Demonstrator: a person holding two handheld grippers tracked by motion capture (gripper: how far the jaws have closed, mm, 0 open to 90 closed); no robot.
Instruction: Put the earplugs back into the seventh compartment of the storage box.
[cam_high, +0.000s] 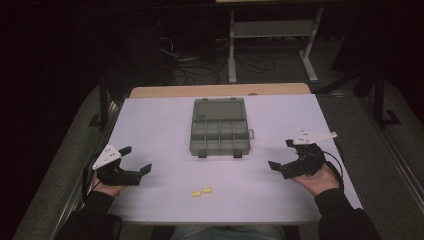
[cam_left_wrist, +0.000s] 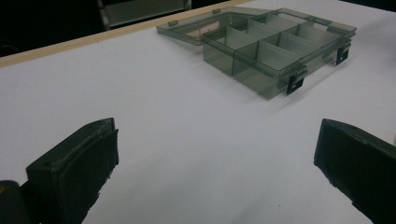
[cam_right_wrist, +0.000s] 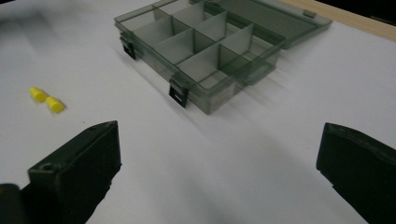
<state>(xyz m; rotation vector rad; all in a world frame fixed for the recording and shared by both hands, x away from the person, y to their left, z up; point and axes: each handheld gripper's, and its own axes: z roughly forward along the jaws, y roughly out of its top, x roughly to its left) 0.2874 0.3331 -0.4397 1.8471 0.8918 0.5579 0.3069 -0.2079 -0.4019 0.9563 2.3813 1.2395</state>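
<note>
A white table with a wooden far edge carries 1 open grey compartment box and 2 small yellow pieces near its front edge.

Dim, dark surroundings — table evenly lit; right gripper view slightly blurred.

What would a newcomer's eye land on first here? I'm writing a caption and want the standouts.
Probably the two small yellow pieces, bright against the pale table, lying near its front edge between the hands. Next, the smoky clear compartment box at the table's middle, lid flung open toward the far side. The left gripper and right gripper flank the pieces, jaws wide apart.
</note>
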